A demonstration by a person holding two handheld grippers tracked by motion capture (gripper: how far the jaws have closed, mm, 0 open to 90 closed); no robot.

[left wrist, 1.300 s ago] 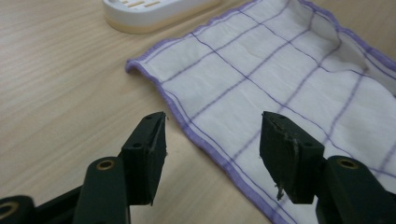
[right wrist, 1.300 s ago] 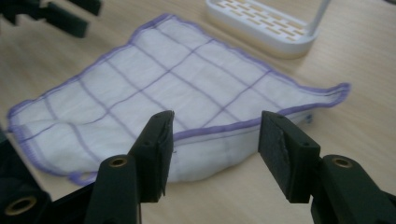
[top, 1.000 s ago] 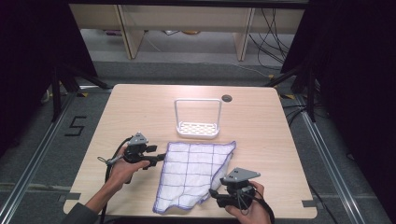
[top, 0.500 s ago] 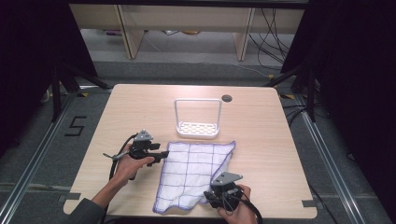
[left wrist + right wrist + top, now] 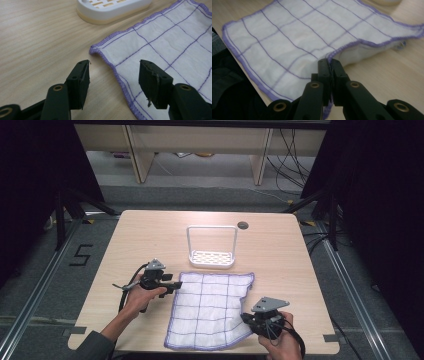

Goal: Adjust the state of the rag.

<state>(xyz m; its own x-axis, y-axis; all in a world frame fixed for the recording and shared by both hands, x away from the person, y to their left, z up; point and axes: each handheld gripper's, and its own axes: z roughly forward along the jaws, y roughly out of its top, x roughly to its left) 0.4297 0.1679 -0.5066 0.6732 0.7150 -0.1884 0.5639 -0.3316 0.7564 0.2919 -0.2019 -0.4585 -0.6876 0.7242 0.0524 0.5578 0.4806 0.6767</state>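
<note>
A white cloth [image 5: 212,307] with a purple grid and purple hem lies flat on the wooden table [image 5: 290,255]. My left gripper [image 5: 176,285] rests at the cloth's far left corner. In the left gripper view it [image 5: 113,75] stands open, its jaws straddling the hem of the cloth [image 5: 162,42] without pressing it. My right gripper [image 5: 246,318] is at the near right corner. Its jaws have just been closing and, in the right gripper view, they [image 5: 329,63] pinch the slightly lifted hem of the cloth [image 5: 294,37].
A white slotted rack [image 5: 211,257] with a tall wire handle stands just beyond the cloth; its base [image 5: 112,10] is near the left gripper. A round cable hole [image 5: 243,225] sits at the back. The table's front edge runs close under both hands.
The right gripper slid left to the cloth's near right edge and closed on the hem. The left gripper stayed open at the far left corner.
</note>
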